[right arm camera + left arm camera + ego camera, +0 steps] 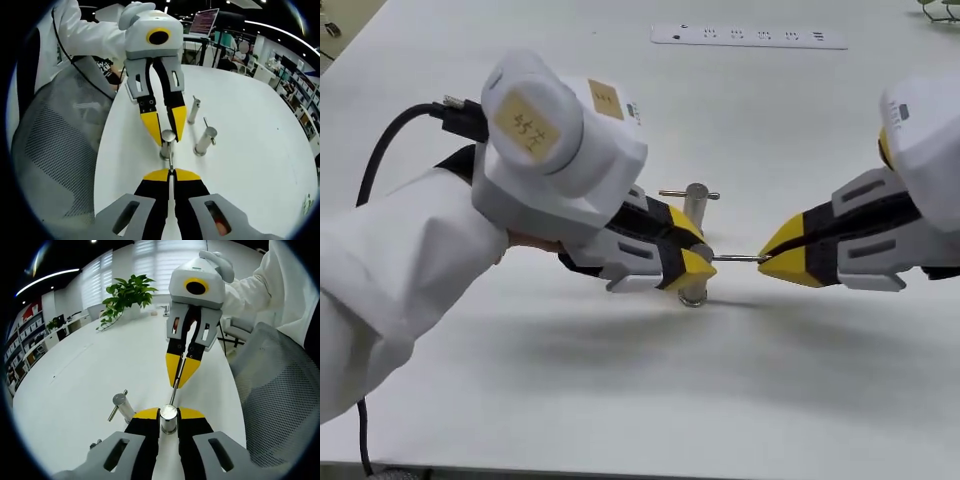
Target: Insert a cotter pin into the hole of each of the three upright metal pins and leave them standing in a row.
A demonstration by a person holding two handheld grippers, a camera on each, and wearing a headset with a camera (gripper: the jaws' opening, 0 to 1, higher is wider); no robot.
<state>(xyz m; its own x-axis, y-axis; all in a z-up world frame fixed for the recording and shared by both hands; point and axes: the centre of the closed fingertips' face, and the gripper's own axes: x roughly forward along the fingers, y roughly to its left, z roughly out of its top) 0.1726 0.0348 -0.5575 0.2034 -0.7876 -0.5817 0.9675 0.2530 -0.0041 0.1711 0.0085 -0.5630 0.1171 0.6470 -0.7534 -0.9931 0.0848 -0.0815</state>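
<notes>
A power strip (pixel 748 37) lies on the white table (pixel 620 400); a mesh chair (pixel 280 390) stands beside it.

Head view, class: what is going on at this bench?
A person's left gripper clamps an upright metal pin on the white table. The right gripper holds a cotter pin level, its tip at that pin's side. Behind stands a second metal pin, a fitted cotter pin through it.

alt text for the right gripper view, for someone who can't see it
The right gripper, shut on a thin cotter pin, points it at an upright metal pin that the left gripper grips from the opposite side. A second pin and a third pin stand to its right on the white table.
</notes>
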